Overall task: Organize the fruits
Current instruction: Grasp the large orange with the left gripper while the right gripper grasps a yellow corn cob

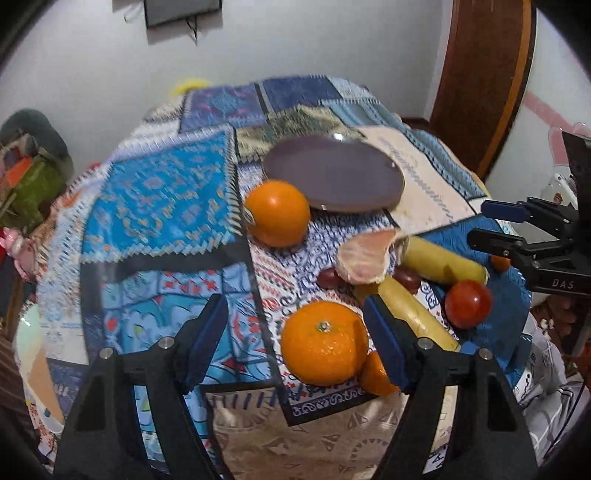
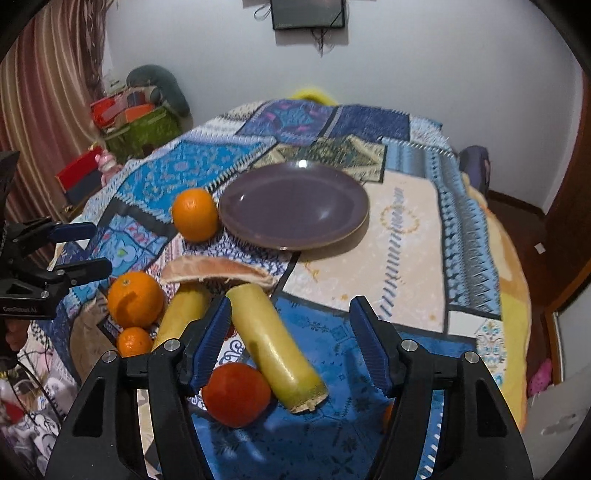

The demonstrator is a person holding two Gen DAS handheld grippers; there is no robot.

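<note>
I am holding both tools spread, gripping nothing: left tool (image 1: 295, 339) hovering at an orange (image 1: 324, 342), right tool (image 2: 290, 345) over a banana (image 2: 275, 341). Fruits are lying on the tabletop (image 2: 406, 229) near the bare plate (image 2: 293, 205).

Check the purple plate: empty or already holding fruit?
Empty. The purple plate shows bare glaze across its whole face in both views; the nearest orange sits on the cloth beside its rim.

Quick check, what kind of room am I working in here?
Probably a bedroom at home: the fruit lies on a patchwork quilt spread like a bed, a wall-mounted screen hangs above, and a striped curtain is alongside.
</note>
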